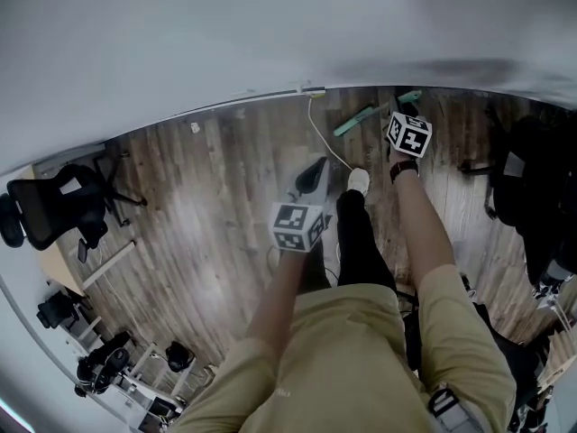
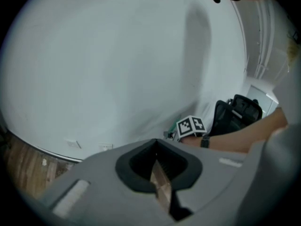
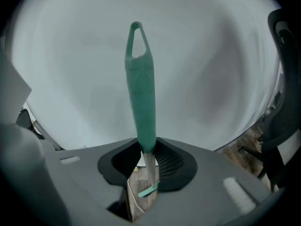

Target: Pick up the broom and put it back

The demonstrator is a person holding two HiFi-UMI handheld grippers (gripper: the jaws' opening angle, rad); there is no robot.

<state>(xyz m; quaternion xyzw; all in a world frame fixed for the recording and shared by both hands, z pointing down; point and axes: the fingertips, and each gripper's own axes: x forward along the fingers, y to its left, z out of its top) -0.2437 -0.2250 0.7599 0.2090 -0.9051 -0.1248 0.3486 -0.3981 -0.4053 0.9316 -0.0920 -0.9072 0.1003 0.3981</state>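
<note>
My right gripper (image 3: 146, 147) is shut on the broom just below its teal handle (image 3: 140, 93), which points up and away toward the pale wall. Below the jaws the silver shaft (image 3: 149, 171) runs down to the teal broom head (image 3: 148, 190) near the wooden floor. In the head view the right gripper (image 1: 401, 108) is near the wall, with the handle tip (image 1: 410, 96) past it and the broom head (image 1: 356, 121) to its left. My left gripper (image 2: 156, 147) is shut with nothing in it, and hangs lower left in the head view (image 1: 313, 177).
A white cable (image 1: 320, 133) trails over the floor from the wall by the broom head. The person's white shoe (image 1: 358, 180) stands between the grippers. A black office chair (image 1: 54, 206) is at the left; dark chairs and bags (image 1: 532, 188) crowd the right.
</note>
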